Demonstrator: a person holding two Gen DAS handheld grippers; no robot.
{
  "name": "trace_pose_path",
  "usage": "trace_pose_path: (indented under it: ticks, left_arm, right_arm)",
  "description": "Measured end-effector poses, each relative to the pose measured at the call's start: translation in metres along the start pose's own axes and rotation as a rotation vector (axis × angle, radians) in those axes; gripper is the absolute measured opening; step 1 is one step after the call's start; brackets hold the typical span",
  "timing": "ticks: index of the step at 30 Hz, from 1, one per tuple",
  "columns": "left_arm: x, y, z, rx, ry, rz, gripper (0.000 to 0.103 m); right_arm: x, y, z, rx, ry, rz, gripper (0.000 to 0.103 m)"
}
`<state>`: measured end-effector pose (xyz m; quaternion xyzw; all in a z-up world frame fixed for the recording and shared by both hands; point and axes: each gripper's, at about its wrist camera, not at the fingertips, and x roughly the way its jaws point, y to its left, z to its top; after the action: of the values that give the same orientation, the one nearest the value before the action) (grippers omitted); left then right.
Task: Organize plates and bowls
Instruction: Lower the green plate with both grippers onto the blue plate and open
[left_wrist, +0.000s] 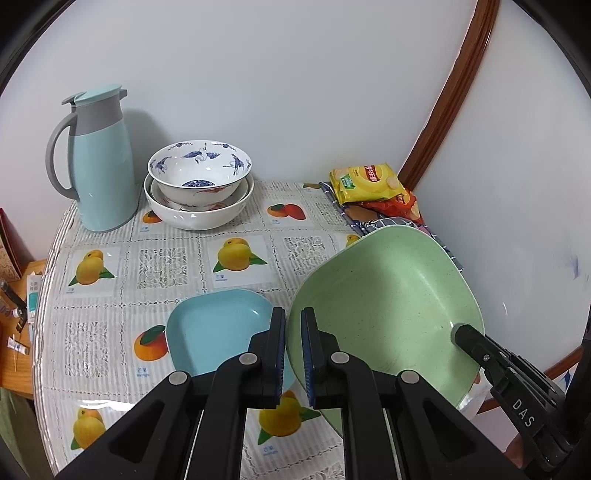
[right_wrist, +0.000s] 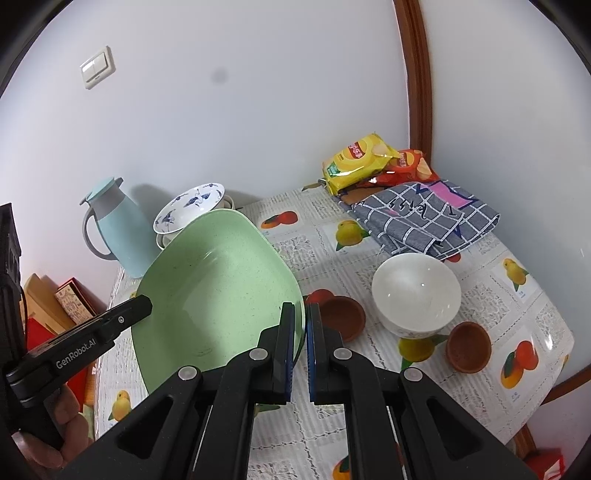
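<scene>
In the left wrist view, the left gripper (left_wrist: 293, 321) is clenched on the near rim of the green square plate (left_wrist: 388, 295), held tilted at lower right above the blue plate (left_wrist: 218, 325). In the right wrist view, the right gripper (right_wrist: 300, 317) pinches the same plate (right_wrist: 214, 284) by its opposite rim at centre left; it looks light, stiff and smooth, so opposite-rim grips seem soundest.

Nested bowls (left_wrist: 199, 184) right of jug (left_wrist: 103, 158); snack packets (left_wrist: 369, 182) probably on cloth (right_wrist: 424, 218).

White walls (right_wrist: 258, 92), brown wooden trim (right_wrist: 417, 74)
</scene>
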<state>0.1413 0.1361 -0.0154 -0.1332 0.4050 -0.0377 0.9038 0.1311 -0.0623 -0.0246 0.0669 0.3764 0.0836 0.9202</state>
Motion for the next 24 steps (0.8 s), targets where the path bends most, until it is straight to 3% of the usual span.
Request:
trace_pose_path:
  ticks: [9, 24]
  left_arm:
    - [0.022, 0.025, 0.001, -0.027, 0.032, 0.008, 0.009]
    - [0.064, 0.088, -0.010, -0.098, 0.114, 0.105, 0.009]
  right_arm:
    - [0.034, 0.008, -0.005, 0.021, 0.054, 0.024, 0.006]
    - [0.106, 0.043, -0.027, 0.004, 0.165, 0.087, 0.007]
